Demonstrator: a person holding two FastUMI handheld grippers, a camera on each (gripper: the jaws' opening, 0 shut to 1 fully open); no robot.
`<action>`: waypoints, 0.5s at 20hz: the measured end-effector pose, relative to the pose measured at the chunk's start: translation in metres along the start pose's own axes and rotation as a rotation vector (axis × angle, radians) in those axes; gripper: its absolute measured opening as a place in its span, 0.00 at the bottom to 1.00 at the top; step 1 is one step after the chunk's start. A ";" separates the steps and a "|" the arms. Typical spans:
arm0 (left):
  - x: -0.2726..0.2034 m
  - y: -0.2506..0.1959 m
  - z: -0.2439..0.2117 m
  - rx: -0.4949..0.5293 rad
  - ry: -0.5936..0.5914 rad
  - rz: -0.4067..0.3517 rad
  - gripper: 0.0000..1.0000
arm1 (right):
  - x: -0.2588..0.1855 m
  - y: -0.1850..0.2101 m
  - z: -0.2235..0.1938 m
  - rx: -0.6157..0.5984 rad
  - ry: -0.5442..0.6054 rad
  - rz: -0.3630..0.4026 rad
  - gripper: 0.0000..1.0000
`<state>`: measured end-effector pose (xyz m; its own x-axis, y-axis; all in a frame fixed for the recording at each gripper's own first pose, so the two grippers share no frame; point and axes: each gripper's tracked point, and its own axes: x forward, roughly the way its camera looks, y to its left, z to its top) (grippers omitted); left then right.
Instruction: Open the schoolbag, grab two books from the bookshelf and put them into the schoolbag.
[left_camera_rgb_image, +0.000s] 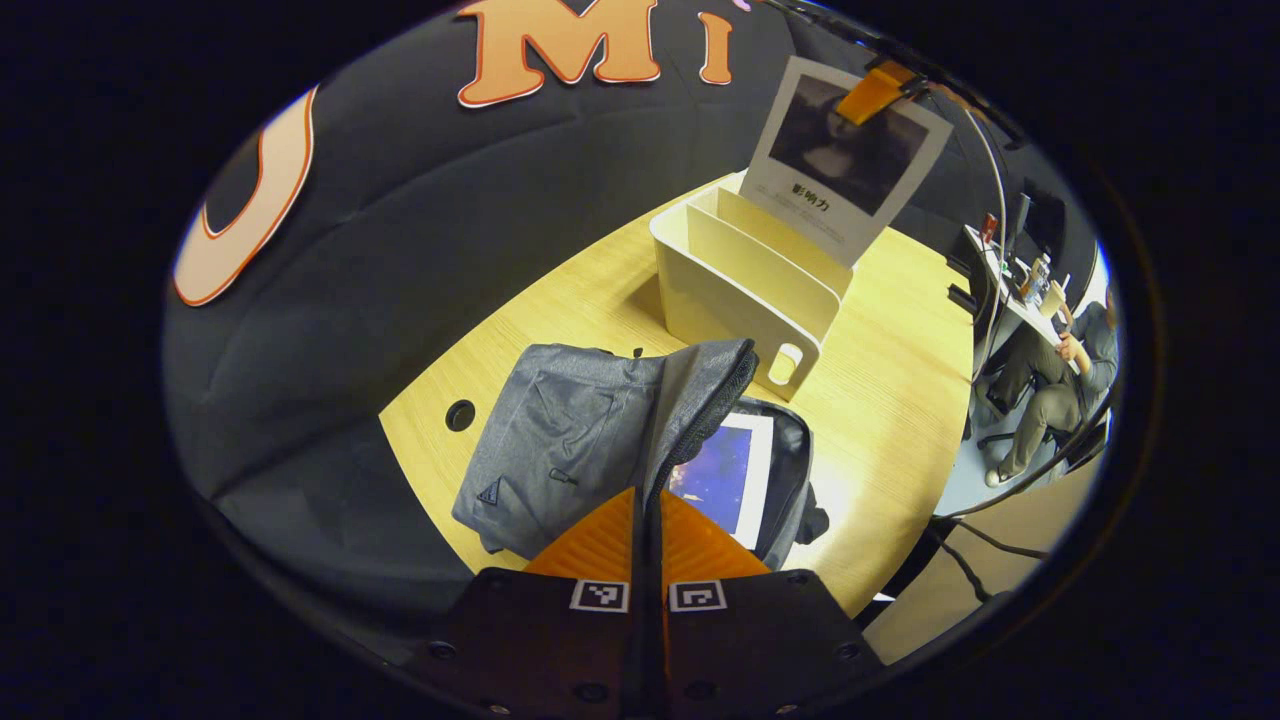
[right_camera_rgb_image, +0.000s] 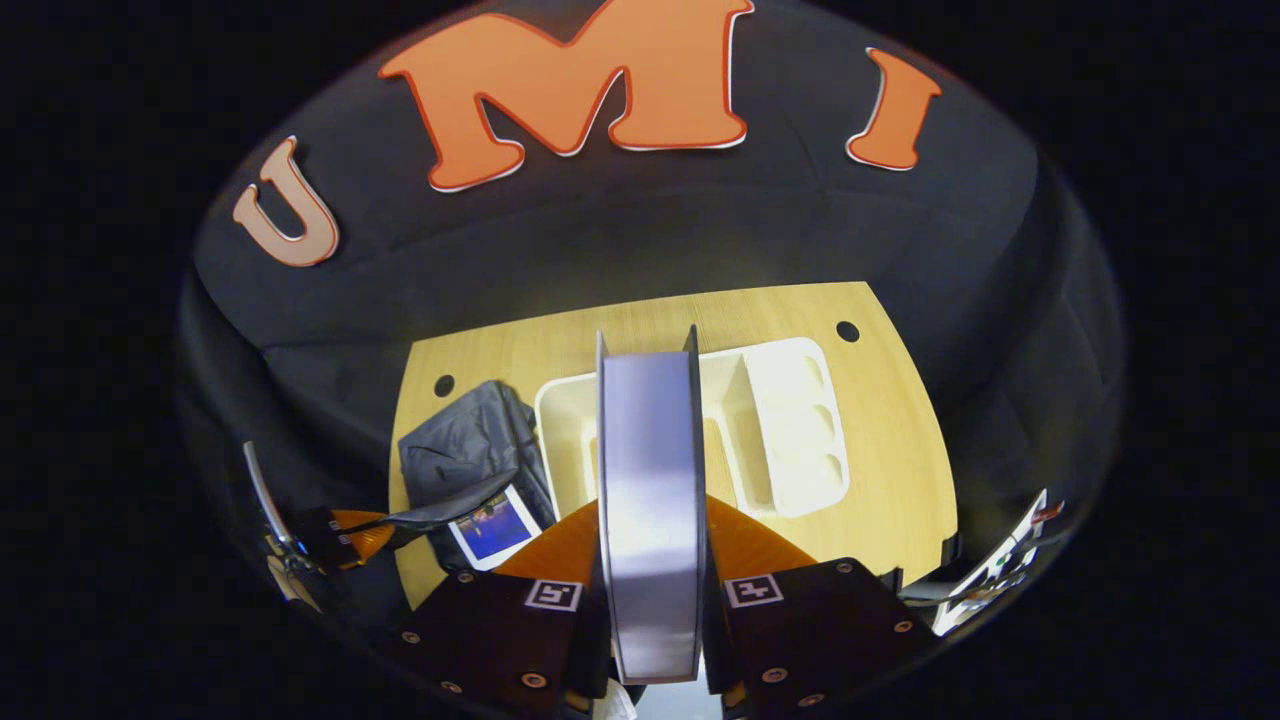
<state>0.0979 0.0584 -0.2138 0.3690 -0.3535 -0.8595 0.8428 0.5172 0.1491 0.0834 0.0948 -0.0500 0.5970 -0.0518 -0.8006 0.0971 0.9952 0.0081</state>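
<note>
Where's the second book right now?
In the right gripper view the second book is clamped spine-up in the right gripper, held above the white bookshelf. The schoolbag, with the first book inside, lies left of it.

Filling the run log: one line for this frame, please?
left gripper: shut on schoolbag flap, holding it open | right gripper: shut on second book, above bookshelf | first book: in schoolbag

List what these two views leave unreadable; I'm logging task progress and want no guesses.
- Schoolbag interior, left gripper view: the raised flap and the left gripper cover all but part of the book inside.
- Held book, right gripper view: seen edge-on in the right gripper, cover hidden.
- Bookshelf middle slots, right gripper view: blocked by that book.
</note>
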 end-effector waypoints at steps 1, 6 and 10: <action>0.000 0.002 0.002 0.009 0.002 0.001 0.01 | -0.010 0.005 -0.008 0.012 -0.010 0.021 0.37; -0.004 0.004 0.002 0.049 0.015 0.004 0.01 | -0.030 0.046 -0.067 0.192 -0.032 0.249 0.37; -0.009 0.009 0.010 0.068 0.034 0.011 0.01 | -0.009 0.073 -0.128 0.376 0.022 0.403 0.37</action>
<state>0.1061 0.0589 -0.1996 0.3657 -0.3215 -0.8735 0.8639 0.4663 0.1900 -0.0171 0.1787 -0.1188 0.6293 0.3332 -0.7021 0.1443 0.8376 0.5269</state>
